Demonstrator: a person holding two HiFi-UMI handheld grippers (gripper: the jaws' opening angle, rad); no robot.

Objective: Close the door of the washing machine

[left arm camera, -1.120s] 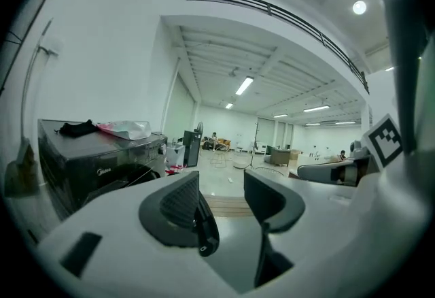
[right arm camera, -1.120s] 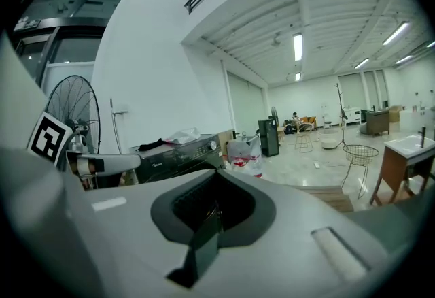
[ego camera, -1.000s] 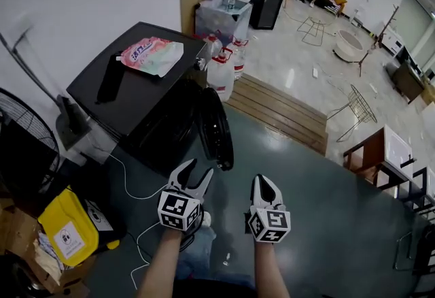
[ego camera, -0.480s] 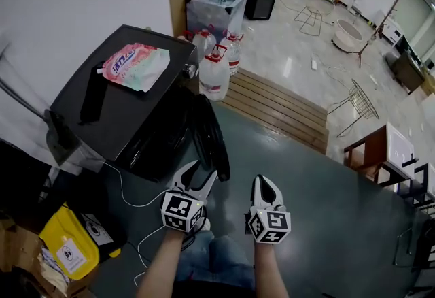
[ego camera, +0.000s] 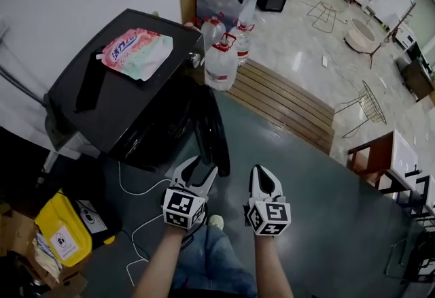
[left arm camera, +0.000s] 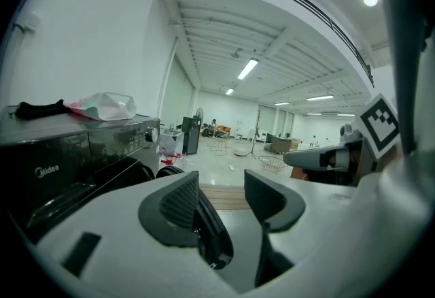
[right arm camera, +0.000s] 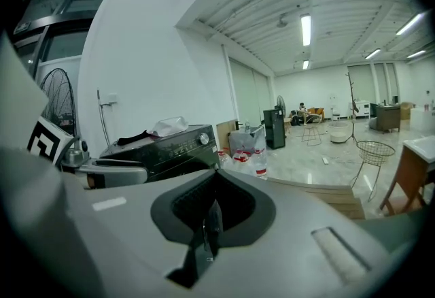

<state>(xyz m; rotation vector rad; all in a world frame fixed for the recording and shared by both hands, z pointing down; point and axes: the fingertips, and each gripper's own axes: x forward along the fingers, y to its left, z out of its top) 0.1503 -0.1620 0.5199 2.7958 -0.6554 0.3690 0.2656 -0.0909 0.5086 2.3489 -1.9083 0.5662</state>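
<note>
One step in hand, seemingly the approach: door [ego camera: 213,132] swung wide from the washer [ego camera: 136,96] front, untouched. Left claw [ego camera: 202,169] spread wide, empty, just short of the door's rim, out in front of the washer. Right claw [ego camera: 262,174] pinched shut on nothing, farther out from the washer. Next, likely: press the door's outer face toward the washer until latched.

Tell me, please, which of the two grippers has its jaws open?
The left gripper: its jaws stand apart, holding nothing, while the right gripper has its jaws together.
</note>
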